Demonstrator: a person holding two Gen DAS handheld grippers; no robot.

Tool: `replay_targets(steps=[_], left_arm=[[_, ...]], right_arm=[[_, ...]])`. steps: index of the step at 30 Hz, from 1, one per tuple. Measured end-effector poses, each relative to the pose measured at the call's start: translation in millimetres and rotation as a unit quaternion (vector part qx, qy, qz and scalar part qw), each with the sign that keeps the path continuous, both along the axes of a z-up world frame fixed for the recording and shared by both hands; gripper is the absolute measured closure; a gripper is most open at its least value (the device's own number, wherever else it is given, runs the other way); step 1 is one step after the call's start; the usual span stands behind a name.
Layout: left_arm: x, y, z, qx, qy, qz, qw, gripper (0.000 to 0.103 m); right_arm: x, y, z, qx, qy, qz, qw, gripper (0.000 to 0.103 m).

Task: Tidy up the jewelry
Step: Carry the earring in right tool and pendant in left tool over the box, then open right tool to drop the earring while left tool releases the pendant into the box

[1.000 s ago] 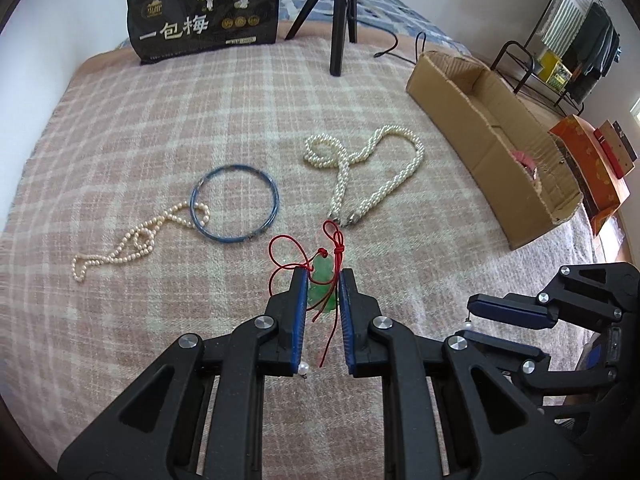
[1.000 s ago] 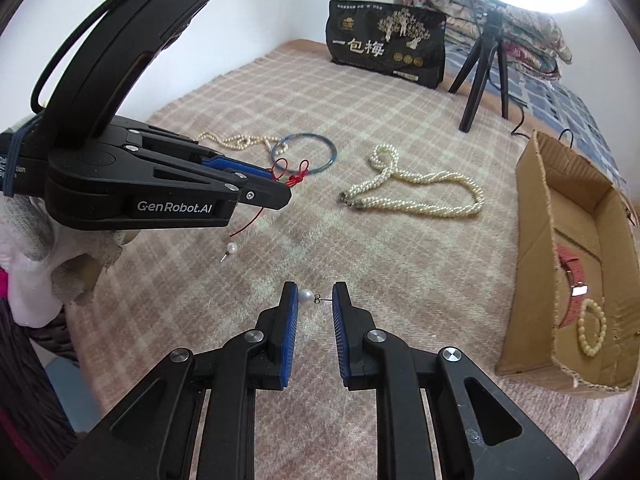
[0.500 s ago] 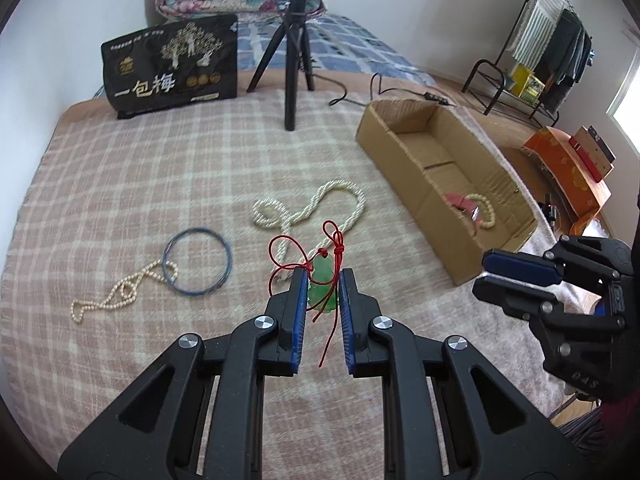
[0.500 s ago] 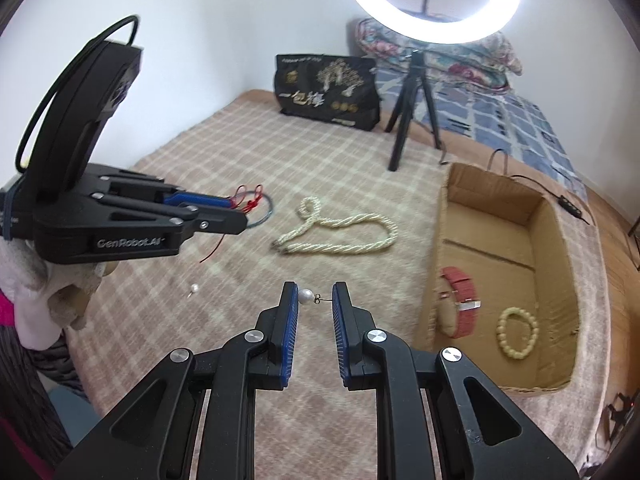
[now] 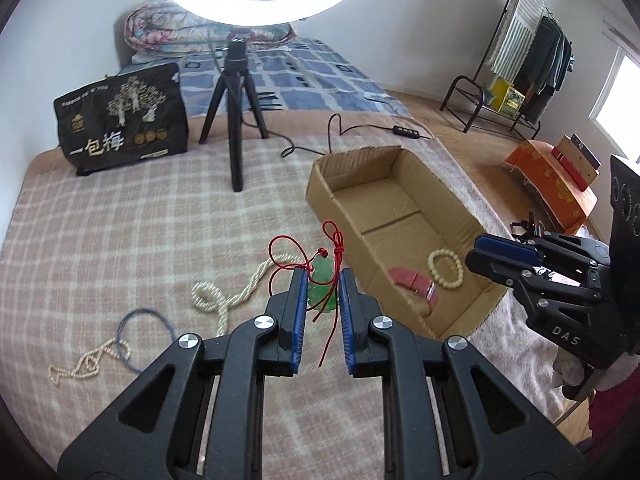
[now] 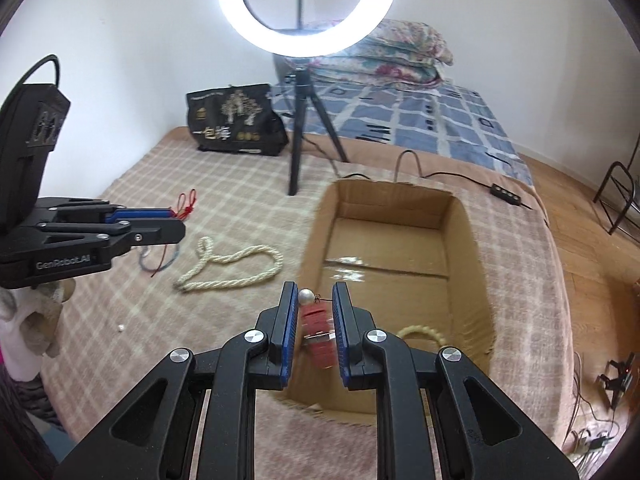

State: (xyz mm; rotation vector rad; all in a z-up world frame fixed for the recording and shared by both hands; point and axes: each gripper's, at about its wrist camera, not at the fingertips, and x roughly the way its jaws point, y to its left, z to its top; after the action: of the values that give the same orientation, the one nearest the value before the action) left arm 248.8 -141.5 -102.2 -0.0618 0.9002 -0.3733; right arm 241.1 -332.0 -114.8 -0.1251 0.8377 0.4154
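**Both tools carry their pieces to the box**

Left tool (image 5: 323, 292) is clenched on the green pendant (image 5: 322, 285), its red cord (image 5: 335, 249) looping above the tips and trailing below. A second ago it hung low over the bed beside the blue bangle (image 5: 145, 336); now it is raised and turned toward the cardboard box (image 5: 352, 168), just short of the near wall. Right tool (image 6: 314, 304) pinches the pearl earring (image 6: 306, 296) by pearl and pin, and it has moved from over the blanket to above the box's near end, over the red watch strap (image 6: 318, 344) and bead bracelet (image 6: 424, 334) already inside.

Judged from this, the earring looks ready to drop; the pendant needs a little more travel. Left on the bed are the twisted pearl rope (image 6: 228, 270), the thin pearl strand (image 5: 82, 366), the bangle, and a small white bead (image 6: 119, 327).
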Motion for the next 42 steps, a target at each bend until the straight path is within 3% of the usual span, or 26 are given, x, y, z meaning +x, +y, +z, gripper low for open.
replay_targets(steps=[10, 20, 28, 37, 39, 41, 42], left_arm=[[51, -49, -4, 0.000, -0.005, -0.018, 0.9998, 0.089], [96, -91, -22, 0.008, 0.004, -0.028, 0.9996, 0.089], [110, -104, -42, 0.015, 0.020, -0.026, 0.9993, 0.089], [114, -104, -45, 0.013, 0.019, -0.019, 0.9996, 0.089], [114, -103, -44, 0.016, 0.020, -0.022, 0.9994, 0.085], [111, -102, -40, 0.016, 0.013, -0.022, 0.9996, 0.059], [109, -101, -37, 0.017, 0.007, -0.020, 0.9996, 0.058]], right_arm=[[34, -40, -14, -0.002, 0.004, -0.033, 0.999, 0.088], [53, -50, -31, 0.003, 0.015, -0.032, 0.999, 0.088], [60, -55, -43, 0.003, 0.025, -0.033, 0.999, 0.088], [57, -54, -42, 0.002, 0.022, -0.029, 0.999, 0.087], [57, -54, -41, -0.001, 0.022, -0.028, 0.999, 0.081], [55, -54, -40, -0.002, 0.019, -0.030, 0.999, 0.061], [54, -54, -39, -0.002, 0.016, -0.031, 0.999, 0.059]])
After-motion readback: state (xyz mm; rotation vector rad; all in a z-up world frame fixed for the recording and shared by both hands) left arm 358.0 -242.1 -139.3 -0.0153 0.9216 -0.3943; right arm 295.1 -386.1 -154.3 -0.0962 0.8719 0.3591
